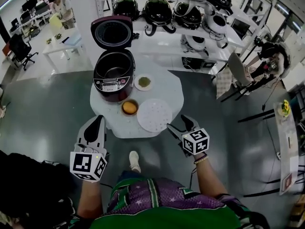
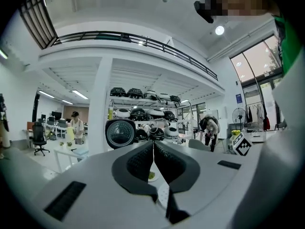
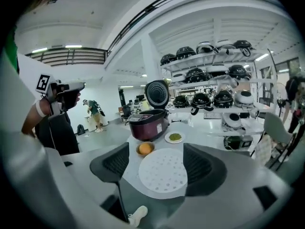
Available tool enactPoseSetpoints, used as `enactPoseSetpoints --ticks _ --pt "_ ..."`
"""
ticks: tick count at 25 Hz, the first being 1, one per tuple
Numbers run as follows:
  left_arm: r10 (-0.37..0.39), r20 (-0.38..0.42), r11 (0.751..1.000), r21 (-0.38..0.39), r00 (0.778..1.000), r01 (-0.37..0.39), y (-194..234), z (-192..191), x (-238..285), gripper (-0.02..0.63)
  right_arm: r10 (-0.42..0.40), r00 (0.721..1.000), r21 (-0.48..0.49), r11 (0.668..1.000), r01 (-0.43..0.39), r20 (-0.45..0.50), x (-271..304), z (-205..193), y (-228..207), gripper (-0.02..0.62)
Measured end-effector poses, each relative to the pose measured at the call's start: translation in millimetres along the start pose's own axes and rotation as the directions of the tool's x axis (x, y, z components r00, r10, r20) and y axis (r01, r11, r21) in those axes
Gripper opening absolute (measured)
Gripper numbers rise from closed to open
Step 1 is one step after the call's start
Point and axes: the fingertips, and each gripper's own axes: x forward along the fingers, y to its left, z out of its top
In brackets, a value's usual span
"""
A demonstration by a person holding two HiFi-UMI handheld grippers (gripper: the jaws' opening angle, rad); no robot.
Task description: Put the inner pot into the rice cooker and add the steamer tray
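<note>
Grey floor (image 1: pixel 47 104) surrounds my white table (image 1: pixel 174 89), with shelves (image 1: pixel 190 30) of cookers at 12 o'clock. The rice cooker (image 1: pixel 113 75), lid raised, stands at the table's 10 o'clock. The steamer tray (image 1: pixel 154 114) lies flat at 5 o'clock. My left gripper (image 1: pixel 98 121) has its jaws closed on nothing. The right gripper (image 1: pixel 181 124) has its jaws part-spread and empty.

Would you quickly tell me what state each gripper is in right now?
Left gripper: closed, jaws together, holding nothing.
Right gripper: open, empty; the steamer tray lies ahead on the table, untouched.

rice cooker (image 1: pixel 110 86) lid (image 1: pixel 112 32) up, mouth open, bowl (image 1: pixel 129 107) beside steamer tray (image 1: pixel 154 114)
</note>
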Motion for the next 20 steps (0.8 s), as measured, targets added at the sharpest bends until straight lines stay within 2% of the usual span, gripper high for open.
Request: enactPoseSetpoints --ticks 3,6,13,18,20 --pt "-0.045 -0.014 0.999 0.009 0.999 0.045 13 -2 29 0.025 -0.021 1.000 0.054 0.998 0.022 -0.019 28 -5 -14 0.323" --pt "-0.093 -0.019 0.995 0.021 0.996 0.093 24 -3 58 0.025 -0.062 0.996 0.052 0.996 0.066 -0.069 51 -16 -23 0.312" --pt "-0.209 -0.040 0.978 -0.026 0.977 0.208 44 -24 115 0.025 -0.126 0.969 0.109 0.982 0.152 -0.213 94 -56 -45 0.295" --pt "-0.293 -0.066 0.956 -0.035 0.954 0.292 45 -39 138 0.025 -0.184 0.959 0.254 0.937 0.238 -0.217 118 -74 -66 0.274" --pt "-0.322 -0.080 0.947 -0.031 0.943 0.321 42 -46 148 0.025 -0.212 0.953 0.277 0.922 0.269 -0.218 125 -80 -76 0.272"
